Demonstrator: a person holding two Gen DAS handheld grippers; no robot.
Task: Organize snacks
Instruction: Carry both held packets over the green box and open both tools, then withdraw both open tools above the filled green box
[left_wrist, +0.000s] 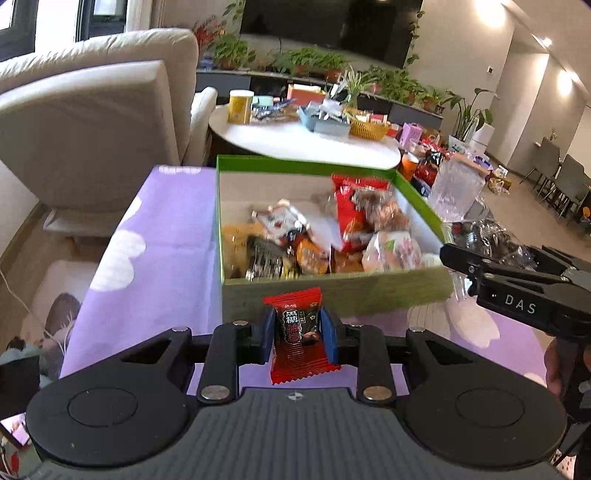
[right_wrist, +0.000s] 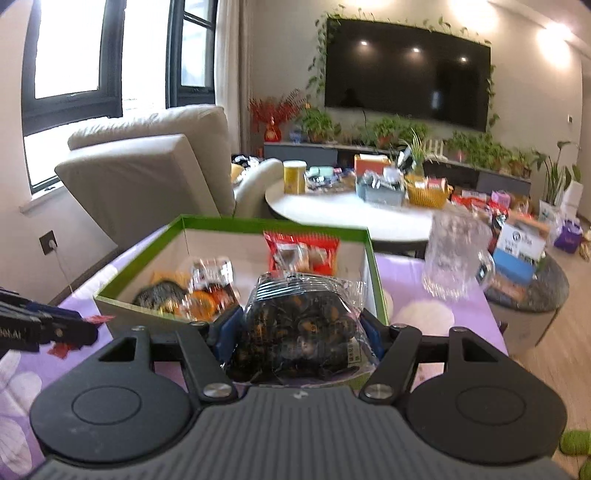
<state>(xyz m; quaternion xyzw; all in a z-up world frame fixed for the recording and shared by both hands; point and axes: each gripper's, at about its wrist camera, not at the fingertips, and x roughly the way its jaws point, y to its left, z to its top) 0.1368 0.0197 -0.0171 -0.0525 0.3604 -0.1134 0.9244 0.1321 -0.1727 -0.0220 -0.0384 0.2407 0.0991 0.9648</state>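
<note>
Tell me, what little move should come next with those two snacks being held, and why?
Probably carry the left tool forward over the green box and let go. It grips a small red packet just short of the box's near wall, and the box already holds other snacks. The right tool, gripping a clear bag of dark snacks, could follow.

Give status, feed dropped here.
Left gripper shut on red packet. Right gripper shut on dark snack bag. Green box ahead, nothing blocking.
</note>
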